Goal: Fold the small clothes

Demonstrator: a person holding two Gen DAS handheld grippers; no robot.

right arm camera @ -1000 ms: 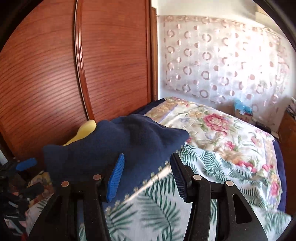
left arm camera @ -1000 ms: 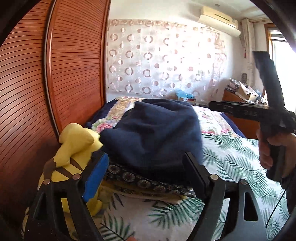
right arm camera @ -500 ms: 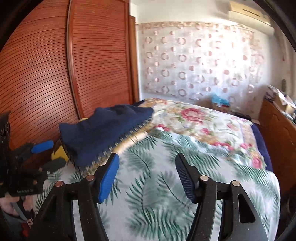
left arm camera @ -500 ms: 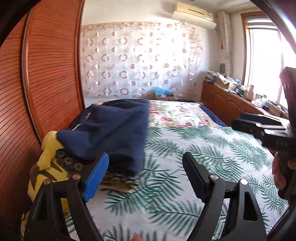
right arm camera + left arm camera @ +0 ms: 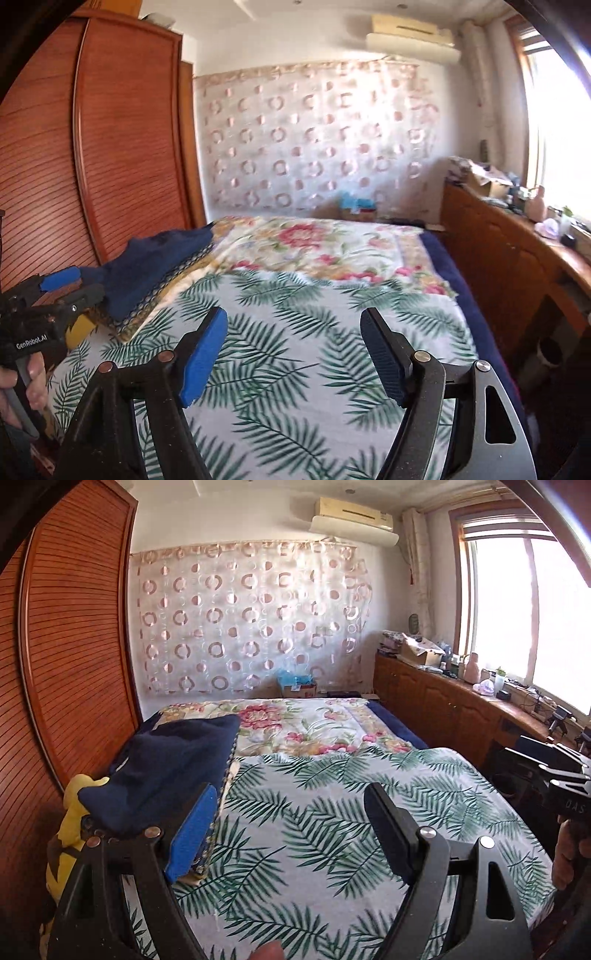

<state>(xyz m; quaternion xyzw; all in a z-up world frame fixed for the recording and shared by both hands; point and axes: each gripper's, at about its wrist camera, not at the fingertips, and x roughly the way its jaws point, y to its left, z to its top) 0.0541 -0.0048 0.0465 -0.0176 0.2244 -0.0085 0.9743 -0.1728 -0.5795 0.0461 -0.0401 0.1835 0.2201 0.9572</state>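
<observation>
Sunlight pours through the big window (image 5: 524, 602) on the right of this bedroom, over a bed covered by a white sheet printed with green palm fronds (image 5: 332, 830), and beyond it a floral quilt with red blooms (image 5: 295, 723). Along the left side runs a reddish-brown slatted wooden wardrobe (image 5: 74, 664); a sheer curtain with pink rings (image 5: 247, 620) hangs on the far wall under a cream air conditioner (image 5: 354, 515), and a cluttered wooden sideboard (image 5: 443, 701) lines the window wall.

And now the clothes: a folded navy-blue garment of soft, thick cloth (image 5: 173, 771) sits on top of a small stack at the bed's left edge, close to the wardrobe. It looks like a tidy rectangle with rounded, puffy edges. Beneath it peeks a dark patterned fabric with a dotted, pale-trimmed border (image 5: 162, 295), and a yellow plush toy with brown stripes (image 5: 70, 834) leans just beside the pile.

The left gripper (image 5: 288, 834) hangs over the palm sheet with its jaws spread wide and nothing between them; its blue pad (image 5: 192, 830) lines up with the stack's corner, though whether it touches cannot be told. The right gripper (image 5: 291, 354) is over bare sheet, well apart from the pile, its jaws opening and empty. Each view catches a hand gripping the other tool's handle at the frame's edge.
</observation>
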